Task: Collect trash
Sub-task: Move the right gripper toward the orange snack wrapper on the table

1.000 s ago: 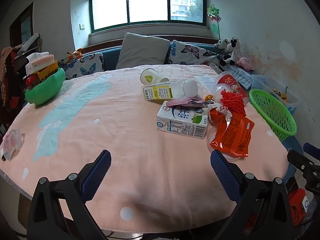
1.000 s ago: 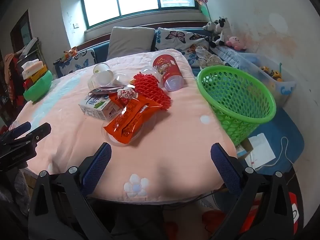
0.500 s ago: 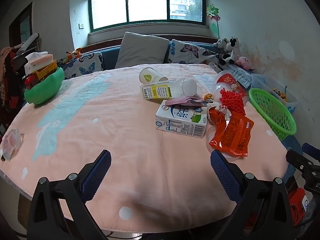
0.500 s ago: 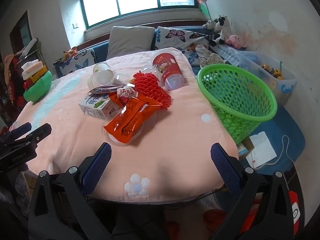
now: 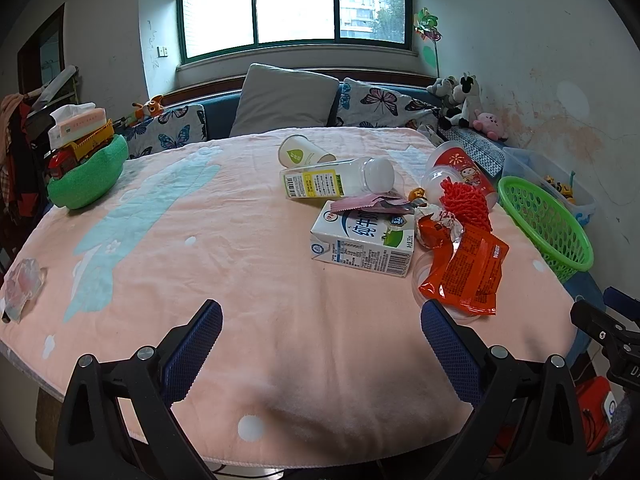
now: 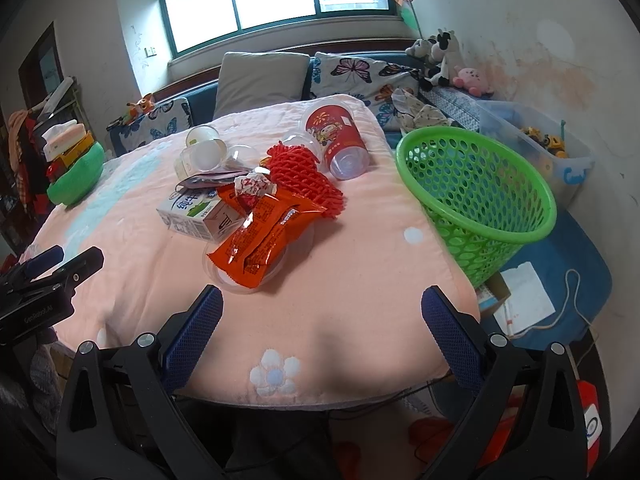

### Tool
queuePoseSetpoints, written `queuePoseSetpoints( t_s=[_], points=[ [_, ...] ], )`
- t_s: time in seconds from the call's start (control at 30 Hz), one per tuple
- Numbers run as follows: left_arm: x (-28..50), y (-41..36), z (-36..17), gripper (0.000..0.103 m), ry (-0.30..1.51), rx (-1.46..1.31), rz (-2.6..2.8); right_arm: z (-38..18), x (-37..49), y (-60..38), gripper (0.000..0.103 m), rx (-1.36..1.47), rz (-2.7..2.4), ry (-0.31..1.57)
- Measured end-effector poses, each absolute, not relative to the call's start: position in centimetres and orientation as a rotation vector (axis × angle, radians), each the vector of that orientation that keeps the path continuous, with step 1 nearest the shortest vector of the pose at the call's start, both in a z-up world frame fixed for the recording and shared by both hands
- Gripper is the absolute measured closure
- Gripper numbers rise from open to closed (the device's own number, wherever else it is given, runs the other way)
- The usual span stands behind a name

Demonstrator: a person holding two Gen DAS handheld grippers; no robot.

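We hold our left gripper (image 5: 320, 332) and right gripper (image 6: 322, 316) with jaws spread wide, gripping nothing. Ahead of the right jaws lies the orange wrapper (image 6: 260, 240) among the trash; the green basket (image 6: 476, 200) stands beyond the right-hand finger.

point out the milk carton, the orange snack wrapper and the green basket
milk carton (image 5: 362, 242): left wrist view, on its printed front face.
orange snack wrapper (image 6: 262, 240): right wrist view, middle of the packet.
green basket (image 6: 476, 200): right wrist view, on its perforated wall.
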State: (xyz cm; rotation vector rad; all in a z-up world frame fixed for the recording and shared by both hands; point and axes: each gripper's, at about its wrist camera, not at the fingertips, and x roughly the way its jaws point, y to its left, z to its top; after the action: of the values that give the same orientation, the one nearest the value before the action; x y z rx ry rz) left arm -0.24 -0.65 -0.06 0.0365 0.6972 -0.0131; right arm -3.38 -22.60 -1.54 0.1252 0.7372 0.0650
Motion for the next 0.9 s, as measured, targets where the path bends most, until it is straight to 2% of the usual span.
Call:
queuePoseSetpoints(
  t_s=[0.9],
  points=[
    [1.2, 0.1, -0.7, 0.006, 0.713, 0.034, -0.012, -1.6, -2.2, -22.1, 0.004, 0.119, 0.089, 0.745]
  ],
)
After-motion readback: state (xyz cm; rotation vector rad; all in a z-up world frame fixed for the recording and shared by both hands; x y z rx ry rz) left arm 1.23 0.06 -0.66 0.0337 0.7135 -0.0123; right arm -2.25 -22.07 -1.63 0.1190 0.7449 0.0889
